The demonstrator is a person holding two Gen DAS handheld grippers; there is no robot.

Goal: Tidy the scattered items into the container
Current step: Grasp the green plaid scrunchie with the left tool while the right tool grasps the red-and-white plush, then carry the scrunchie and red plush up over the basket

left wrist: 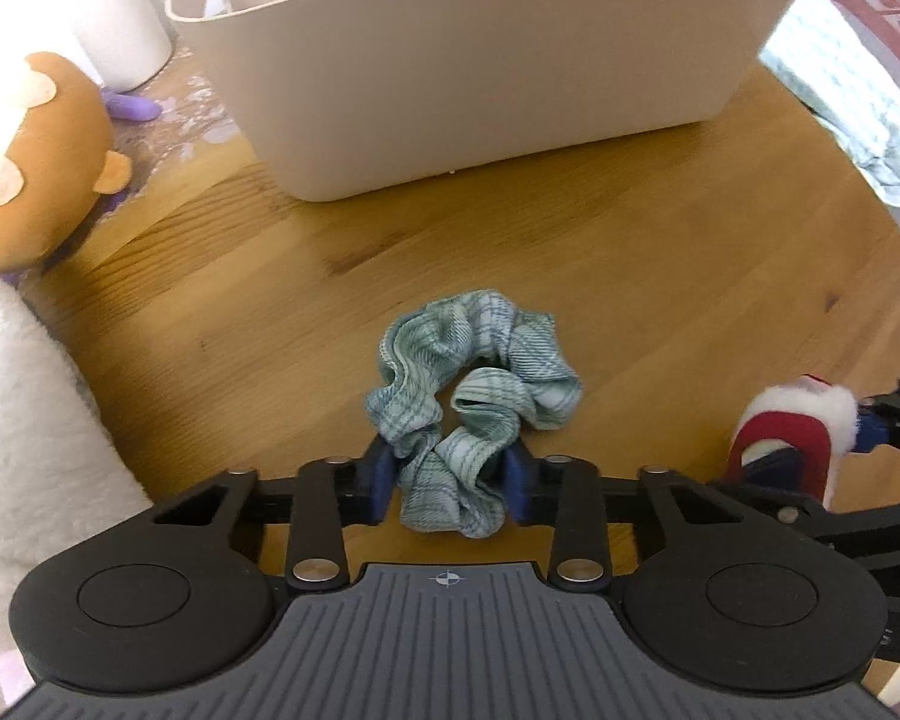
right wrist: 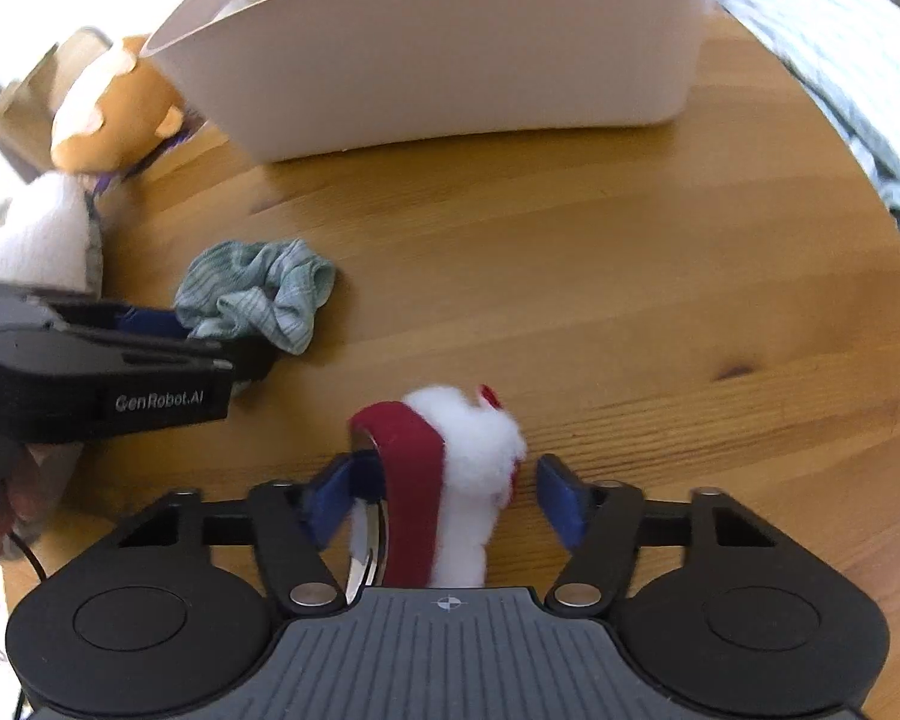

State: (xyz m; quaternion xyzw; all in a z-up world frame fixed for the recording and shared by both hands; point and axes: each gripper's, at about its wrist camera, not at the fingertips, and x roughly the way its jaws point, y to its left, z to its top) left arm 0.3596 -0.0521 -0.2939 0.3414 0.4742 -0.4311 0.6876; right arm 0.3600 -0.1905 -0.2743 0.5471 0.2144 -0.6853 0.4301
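Note:
A teal plaid scrunchie (left wrist: 480,372) lies on the round wooden table (left wrist: 690,270) in front of a beige tub (left wrist: 480,90). My left gripper (left wrist: 452,477) points steeply down, its blue pads pinching the scrunchie's near loop. The right wrist view shows the scrunchie (right wrist: 258,294) at the left, with the left gripper (right wrist: 234,354) on it. A red band with white fluff (right wrist: 450,450) stands between the pads of my right gripper (right wrist: 444,498). The left pad touches the band; a gap separates the right pad from the fluff. The tub (right wrist: 450,60) holds several items.
A plush monkey (left wrist: 36,162) and a white fluffy fabric (left wrist: 30,420) crowd the table's left side. White cylinders (left wrist: 126,18) and a small purple item (left wrist: 132,108) sit behind it. A patterned cloth (left wrist: 840,102) lies beyond the right edge. A person's hand (right wrist: 6,498) grips the left tool.

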